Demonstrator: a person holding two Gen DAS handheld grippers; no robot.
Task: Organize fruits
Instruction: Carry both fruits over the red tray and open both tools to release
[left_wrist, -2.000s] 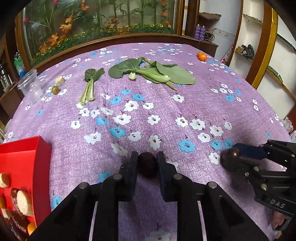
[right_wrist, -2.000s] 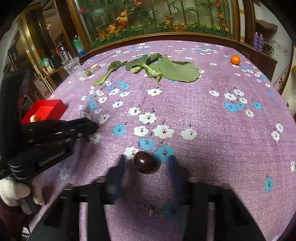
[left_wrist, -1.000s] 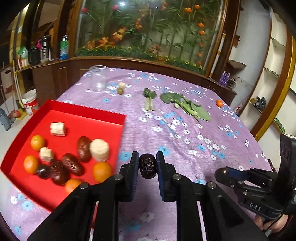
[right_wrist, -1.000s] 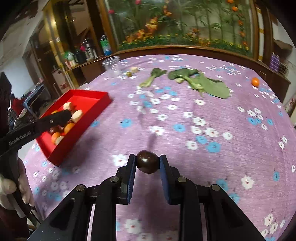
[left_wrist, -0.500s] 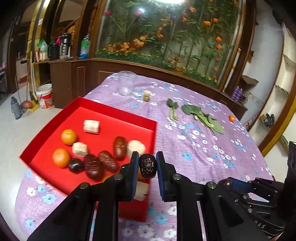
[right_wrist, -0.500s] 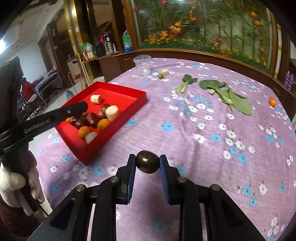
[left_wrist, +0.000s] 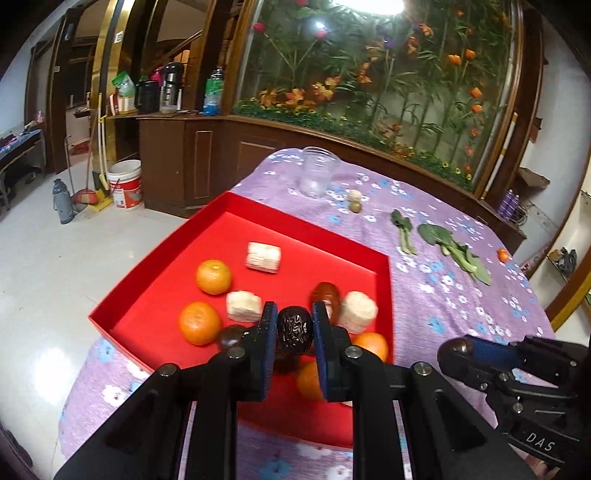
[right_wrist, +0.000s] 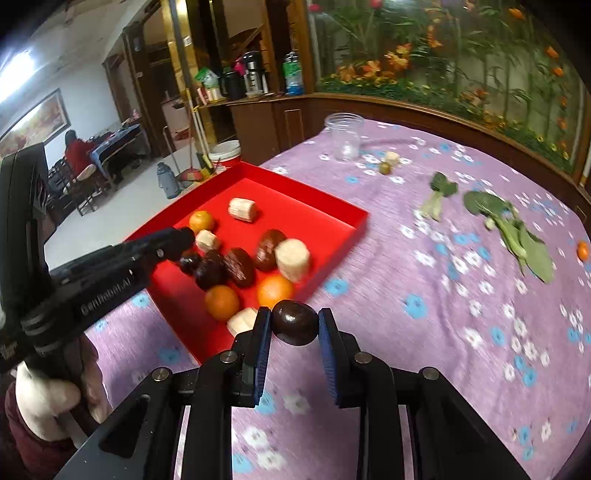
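Observation:
My left gripper (left_wrist: 294, 330) is shut on a wrinkled dark date (left_wrist: 294, 329) and holds it above the red tray (left_wrist: 295, 229), over its near right part. The tray holds several oranges, dark dates and pale corn pieces. My right gripper (right_wrist: 294, 326) is shut on a smooth dark round fruit (right_wrist: 295, 322) above the purple cloth, just right of the tray's near corner (right_wrist: 358, 225). The left gripper also shows in the right wrist view (right_wrist: 177, 236), over the tray's left side. The right gripper shows in the left wrist view (left_wrist: 458, 352), at the lower right.
A clear plastic cup (left_wrist: 317, 171), a small green fruit (left_wrist: 355, 206) and a pale piece stand beyond the tray. Leafy greens (right_wrist: 513, 229) and one orange (right_wrist: 583, 251) lie at the far right. The tray sits at the table's left edge, with floor beyond.
Both grippers have moved left toward the tray with their fruits held. The left gripper now hangs over the tray's fruits; the right has come close to the tray's corner.

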